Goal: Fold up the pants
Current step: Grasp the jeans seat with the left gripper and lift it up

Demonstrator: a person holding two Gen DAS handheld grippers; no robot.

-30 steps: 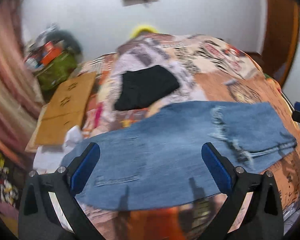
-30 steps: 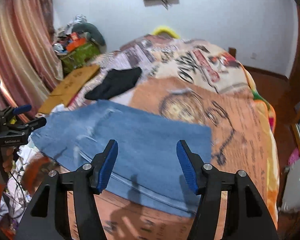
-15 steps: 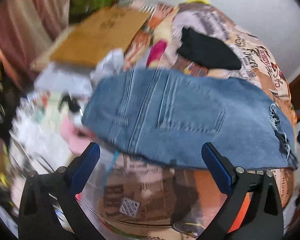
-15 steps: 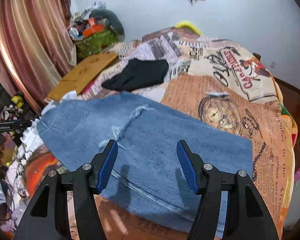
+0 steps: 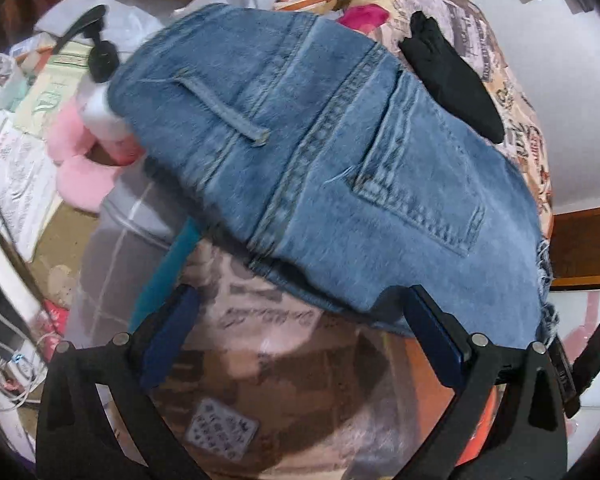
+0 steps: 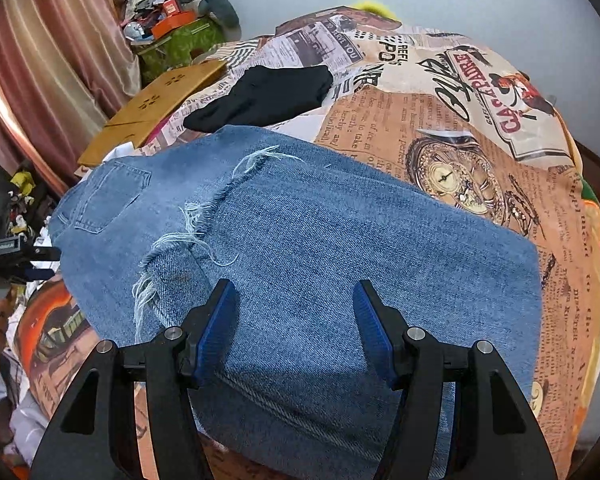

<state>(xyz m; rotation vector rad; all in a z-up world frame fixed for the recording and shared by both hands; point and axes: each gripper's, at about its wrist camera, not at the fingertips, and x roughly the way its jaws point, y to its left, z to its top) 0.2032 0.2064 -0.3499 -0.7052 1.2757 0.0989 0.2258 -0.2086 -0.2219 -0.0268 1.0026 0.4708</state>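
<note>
1. Here the jeans [image 6: 300,248] lie flat and already doubled across the near part of the printed bedspread [image 6: 480,128], waist end to the left, folded end to the right.
2. The left gripper [image 5: 300,336] hovers with jaws wide apart and empty, just short of the waist's near edge.
3. The right gripper [image 6: 296,328] hangs over the denim, jaws apart, nothing pinched.
4. To fold well, each should probably pinch every layer at the near edge, level with the other.
5. The black garment [image 6: 260,96] lies farther back, clear.
</note>
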